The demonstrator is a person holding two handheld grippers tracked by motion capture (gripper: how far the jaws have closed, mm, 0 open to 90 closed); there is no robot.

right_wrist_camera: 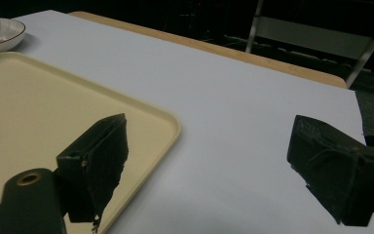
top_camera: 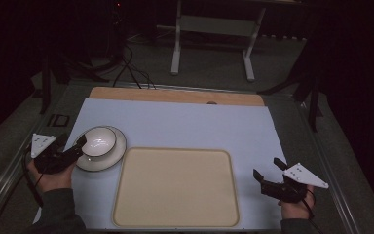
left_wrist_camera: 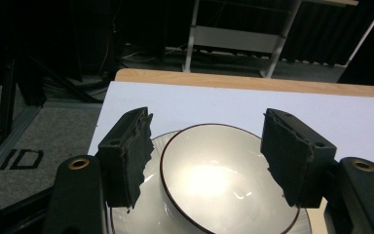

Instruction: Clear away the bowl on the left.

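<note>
While right tongs (top_camera: 264,176) idle, left tongs (top_camera: 80,145) apparently straddle bowl (top_camera: 98,142).

Glossy, seemingly ceramic bowl (left_wrist_camera: 224,180); matt plastic tray (top_camera: 175,187); wooden table edge (top_camera: 175,96).

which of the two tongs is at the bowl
The left tongs, open around the white bowl on its saucer; the right tongs hang open past the tray.
</note>
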